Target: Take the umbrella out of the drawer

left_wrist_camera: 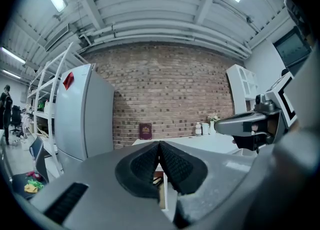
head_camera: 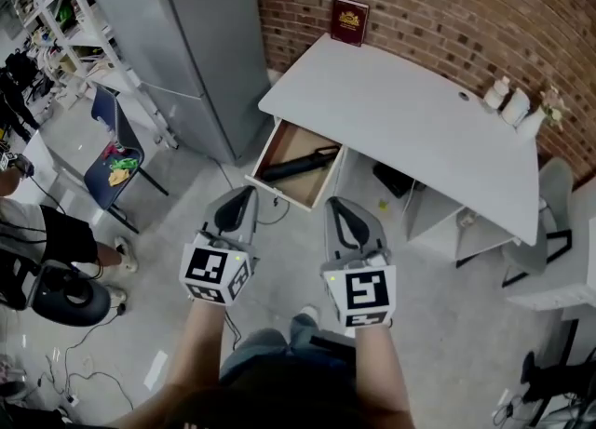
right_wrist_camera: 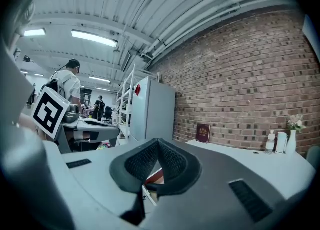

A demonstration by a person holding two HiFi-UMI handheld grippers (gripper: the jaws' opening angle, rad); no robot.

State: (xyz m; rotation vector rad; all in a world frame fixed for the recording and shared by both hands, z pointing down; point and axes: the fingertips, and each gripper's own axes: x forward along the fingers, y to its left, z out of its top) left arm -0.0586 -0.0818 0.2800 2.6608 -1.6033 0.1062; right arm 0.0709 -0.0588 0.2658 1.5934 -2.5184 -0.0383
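A white desk (head_camera: 410,120) stands against the brick wall with its wooden drawer (head_camera: 279,143) pulled open at the left front corner. A black folded umbrella (head_camera: 300,167) lies inside the drawer. My left gripper (head_camera: 244,196) and right gripper (head_camera: 337,206) hover side by side in front of the drawer, short of it and touching nothing. In the left gripper view the left gripper (left_wrist_camera: 159,144) has its ribbed pads pressed together with nothing between them. The right gripper (right_wrist_camera: 158,141) likewise shows its pads closed and empty, with a sliver of the drawer visible below.
A tall grey cabinet (head_camera: 186,36) stands left of the desk. On the desk are a maroon book (head_camera: 350,21) and small white bottles (head_camera: 510,101). A blue chair (head_camera: 114,162) stands at the left, a grey chair (head_camera: 549,222) at the right, and cables lie on the floor.
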